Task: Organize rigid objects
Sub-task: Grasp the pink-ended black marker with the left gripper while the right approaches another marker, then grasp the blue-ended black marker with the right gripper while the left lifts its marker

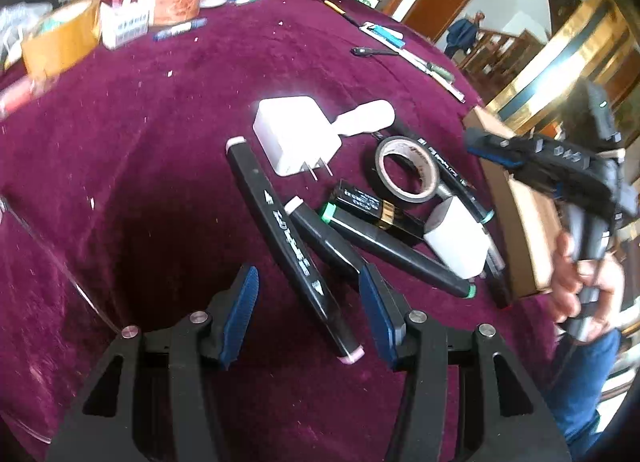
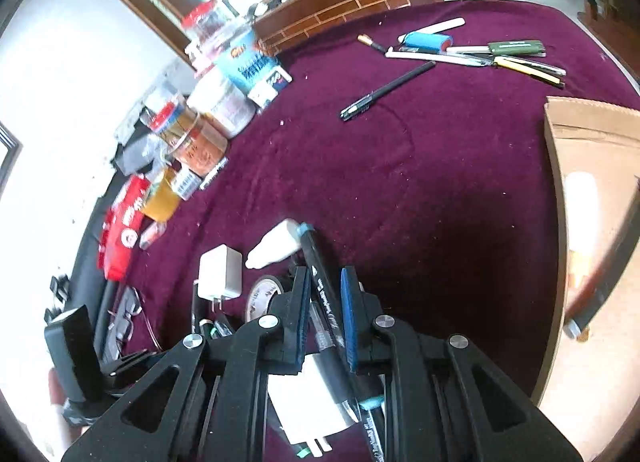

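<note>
A heap of small rigid items lies on the maroon cloth: a black marker with pink ends (image 1: pixel 288 230), a green-ended marker (image 1: pixel 392 250), a white charger (image 1: pixel 288 134), a black tape roll (image 1: pixel 408 170), a black-and-gold battery (image 1: pixel 376 210) and a white adapter (image 1: pixel 456 238). My left gripper (image 1: pixel 309 274) stands open, its blue pads on either side of the pink-ended marker without touching it. My right gripper (image 2: pixel 323 282) is shut on a black marker with a blue cap (image 2: pixel 320 274); a dark pen lies right beside it. In the left wrist view the right gripper (image 1: pixel 486 146) is blurred, held by a hand (image 1: pixel 580 282).
A cardboard box (image 2: pixel 592 182) sits at the right, close to the heap. Several pens (image 2: pixel 480 54) and a lone black pen (image 2: pixel 384 92) lie at the far side. Cans and packets (image 2: pixel 224 102) crowd the left edge, with a roll of brown tape (image 1: pixel 60 38).
</note>
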`<state>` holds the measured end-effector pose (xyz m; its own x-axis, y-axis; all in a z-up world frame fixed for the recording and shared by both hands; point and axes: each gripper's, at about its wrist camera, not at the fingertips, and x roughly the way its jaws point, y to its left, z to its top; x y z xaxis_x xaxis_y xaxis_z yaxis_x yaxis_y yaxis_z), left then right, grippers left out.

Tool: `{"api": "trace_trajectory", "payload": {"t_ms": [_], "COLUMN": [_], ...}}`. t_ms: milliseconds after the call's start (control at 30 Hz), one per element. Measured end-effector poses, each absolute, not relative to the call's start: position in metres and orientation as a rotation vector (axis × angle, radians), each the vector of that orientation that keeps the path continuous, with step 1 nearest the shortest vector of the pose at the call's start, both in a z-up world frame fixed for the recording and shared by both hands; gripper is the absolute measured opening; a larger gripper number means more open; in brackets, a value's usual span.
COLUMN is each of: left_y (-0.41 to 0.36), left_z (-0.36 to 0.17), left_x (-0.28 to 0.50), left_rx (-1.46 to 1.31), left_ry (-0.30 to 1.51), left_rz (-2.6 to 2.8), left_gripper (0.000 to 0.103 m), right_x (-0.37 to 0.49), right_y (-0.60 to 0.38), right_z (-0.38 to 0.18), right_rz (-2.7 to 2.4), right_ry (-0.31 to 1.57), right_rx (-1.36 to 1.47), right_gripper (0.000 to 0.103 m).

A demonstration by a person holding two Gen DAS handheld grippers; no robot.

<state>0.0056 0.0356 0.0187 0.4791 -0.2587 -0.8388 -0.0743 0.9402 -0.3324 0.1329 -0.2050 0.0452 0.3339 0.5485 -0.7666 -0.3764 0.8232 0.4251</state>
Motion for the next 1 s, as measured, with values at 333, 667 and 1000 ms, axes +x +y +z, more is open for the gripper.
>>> {"api": "trace_trajectory", "payload": {"t_ms": [333, 667, 1000], "left_y": [0.024, 0.021, 0.021], "left_z": [0.014, 0.013, 0.012], "left_x": [0.018, 0.033, 0.022], "left_rx": [-0.123, -0.062, -0.068], "left_ry": [1.044, 1.036, 0.985], "left_rz": [-0.024, 0.041, 0.027], "left_gripper": [0.019, 0.020, 0.020], "right_x": [0.108, 0.092, 0.105], "right_y": [-0.199, -0.204, -0.175], "right_z": [0.062, 0.085, 0.051], "right_rz": [0.580, 0.559, 0.561], "right_ry": [0.904, 0.776, 0.926], "right_rx": [0.054, 0.037, -0.130], "right_gripper": [0.015, 0.047, 0.032]}}
